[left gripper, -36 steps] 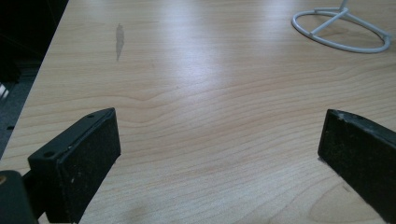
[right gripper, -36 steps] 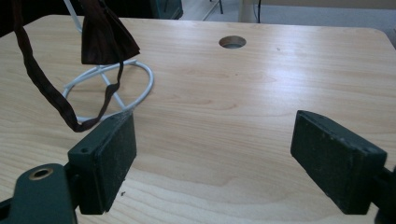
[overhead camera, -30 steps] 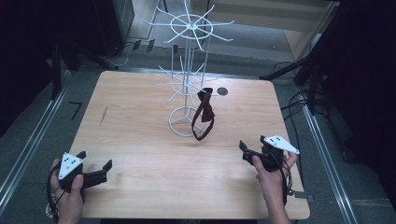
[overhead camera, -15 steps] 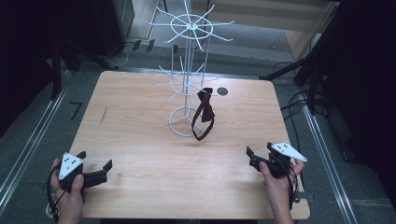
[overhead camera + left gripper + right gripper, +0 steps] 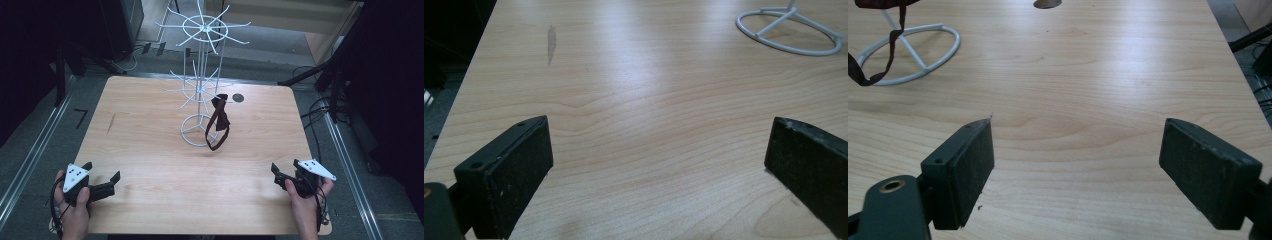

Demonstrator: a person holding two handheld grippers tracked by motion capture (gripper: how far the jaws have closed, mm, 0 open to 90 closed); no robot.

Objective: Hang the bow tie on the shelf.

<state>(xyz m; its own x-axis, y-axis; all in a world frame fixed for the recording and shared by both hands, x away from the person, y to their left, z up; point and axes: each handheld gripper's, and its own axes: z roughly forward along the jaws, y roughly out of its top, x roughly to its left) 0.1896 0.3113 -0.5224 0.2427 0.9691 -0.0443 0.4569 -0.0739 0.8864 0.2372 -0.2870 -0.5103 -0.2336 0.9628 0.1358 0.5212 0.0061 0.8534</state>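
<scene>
I hold my left hand-held gripper (image 5: 111, 182) and right hand-held gripper (image 5: 279, 176) released and empty over the near surface (image 5: 150, 150), well apart from the dark bow tie (image 5: 218, 122) hanging on the wire rack (image 5: 200, 95).

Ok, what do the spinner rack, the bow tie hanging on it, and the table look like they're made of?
Rack: thin white-coated wire, probably metal, with slim glossy rods. Bow tie: dark maroon fabric with a limp strap that drapes in a loop. Table: pale wood or wood-look laminate, with visible grain and a soft sheen.
</scene>
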